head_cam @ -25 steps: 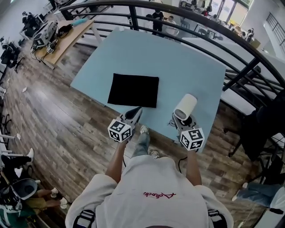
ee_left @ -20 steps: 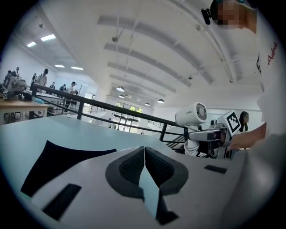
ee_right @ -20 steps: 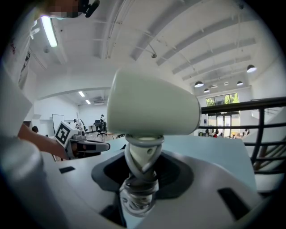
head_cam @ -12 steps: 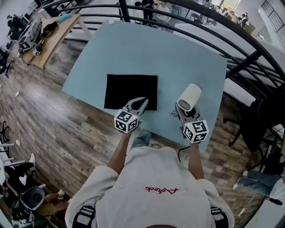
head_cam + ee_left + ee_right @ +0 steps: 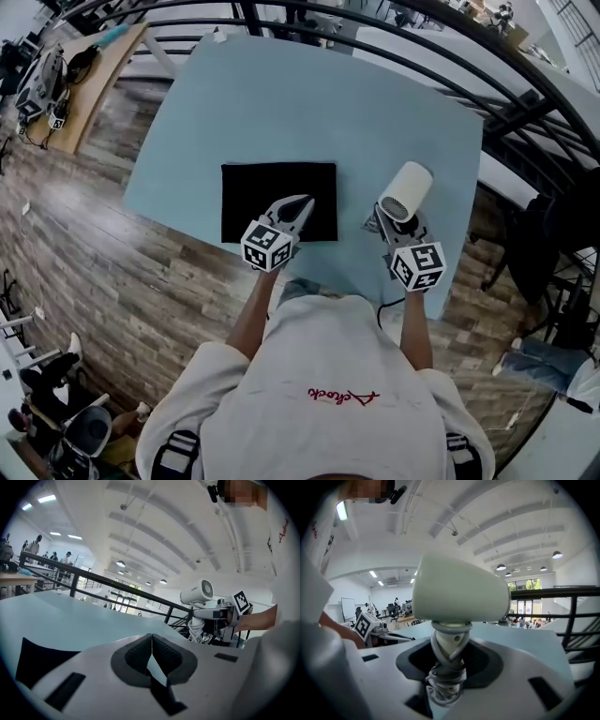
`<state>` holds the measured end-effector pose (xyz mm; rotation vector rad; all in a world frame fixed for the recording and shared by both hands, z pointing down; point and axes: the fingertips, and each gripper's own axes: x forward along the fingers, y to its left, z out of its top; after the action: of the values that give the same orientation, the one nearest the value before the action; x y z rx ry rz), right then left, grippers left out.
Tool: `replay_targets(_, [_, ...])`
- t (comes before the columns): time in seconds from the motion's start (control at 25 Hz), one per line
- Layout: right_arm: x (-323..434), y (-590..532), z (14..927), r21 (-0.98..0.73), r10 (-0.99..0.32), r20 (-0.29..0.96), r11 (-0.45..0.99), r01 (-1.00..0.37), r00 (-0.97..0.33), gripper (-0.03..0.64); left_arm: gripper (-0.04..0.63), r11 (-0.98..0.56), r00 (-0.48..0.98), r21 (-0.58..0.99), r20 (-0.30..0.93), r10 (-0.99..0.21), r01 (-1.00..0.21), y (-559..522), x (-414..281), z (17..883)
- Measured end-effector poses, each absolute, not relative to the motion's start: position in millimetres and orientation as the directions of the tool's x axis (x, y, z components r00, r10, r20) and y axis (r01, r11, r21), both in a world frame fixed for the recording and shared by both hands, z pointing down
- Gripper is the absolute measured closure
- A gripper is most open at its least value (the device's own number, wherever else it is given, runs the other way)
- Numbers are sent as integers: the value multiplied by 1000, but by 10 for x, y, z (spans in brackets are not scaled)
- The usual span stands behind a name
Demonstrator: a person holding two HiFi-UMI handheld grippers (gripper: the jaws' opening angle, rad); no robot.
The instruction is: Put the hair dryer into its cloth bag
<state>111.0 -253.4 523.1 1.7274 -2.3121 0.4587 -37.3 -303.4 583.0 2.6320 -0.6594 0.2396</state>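
While L hand-held gripper [image 5: 301, 202], jaws together, hangs over cloth bag [image 5: 251, 190], R hand-held gripper [image 5: 395, 221] clamps hair dryer [image 5: 407, 191] by handle.

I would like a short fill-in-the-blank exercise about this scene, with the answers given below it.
1. The right gripper holds the hair dryer by its ____.
2. The jaws of the left gripper are ____ (open/shut).
3. The cloth bag lying flat on the table is ____ in colour.
Answers: handle; shut; black.

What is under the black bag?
The black cloth bag lies flat on the light blue table. The tabletop beneath it is covered, and nothing shows whether anything is inside the bag.
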Motion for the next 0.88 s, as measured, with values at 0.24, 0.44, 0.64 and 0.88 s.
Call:
replay_targets(0.24, [1174, -2816, 5303, -117, -898, 366, 216, -969, -244, 449, 586, -815, 898, 387, 274, -345, -431, -3242, -279, 6002])
replay_targets(0.44, [1270, -2921, 5419, -132, -899, 372, 193, -972, -230, 449, 586, -817, 904, 407, 303, -300, -408, -3317, -133, 6218])
replay_targets(0.64, [1442, -2897, 5555, -145, -892, 386, 193, -970, -235, 449, 586, -811, 892, 402, 337, -301, -426, -3313, -7, 6333])
replay_targets(0.88, [1750, -2838, 5703, -144, -867, 403, 257, -956, -294, 449, 586, -787, 853, 368, 376, -361, -496, -3248, 194, 6361])
